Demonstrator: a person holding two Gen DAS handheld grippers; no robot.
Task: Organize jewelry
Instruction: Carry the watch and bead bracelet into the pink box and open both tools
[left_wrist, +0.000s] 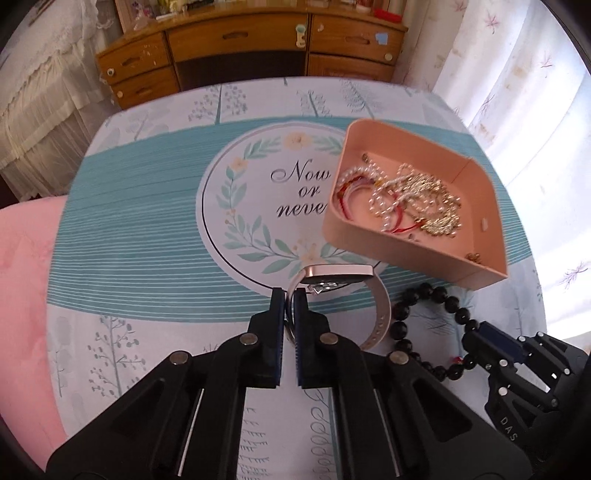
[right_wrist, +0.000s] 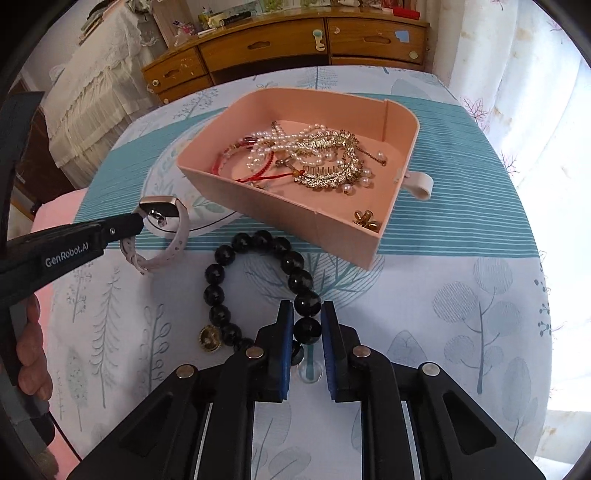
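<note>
My left gripper (left_wrist: 290, 300) is shut on the strap of a pale pink watch (left_wrist: 340, 275), whose square case stands on edge just ahead of the fingertips. In the right wrist view the same watch (right_wrist: 162, 208) hangs from the left gripper (right_wrist: 138, 219). My right gripper (right_wrist: 307, 306) is shut on a black bead bracelet (right_wrist: 224, 254), with one bead pinched between the blue pads and the loop lying on the tablecloth. Behind both sits a pink tray (right_wrist: 295, 218) holding pearl strands, a gold comb (right_wrist: 328, 162) and red cord. The bracelet (left_wrist: 424, 291) and the right gripper (left_wrist: 476, 334) also show in the left wrist view.
A leaf-printed tablecloth (left_wrist: 147, 221) covers the table. A wooden dresser (left_wrist: 240, 40) stands behind it, a bright curtain (right_wrist: 524, 92) to the right and a pink cushion (left_wrist: 22, 277) to the left. A white loop (right_wrist: 421, 184) lies by the tray's right wall. A person's hand (right_wrist: 33, 354) holds the left gripper.
</note>
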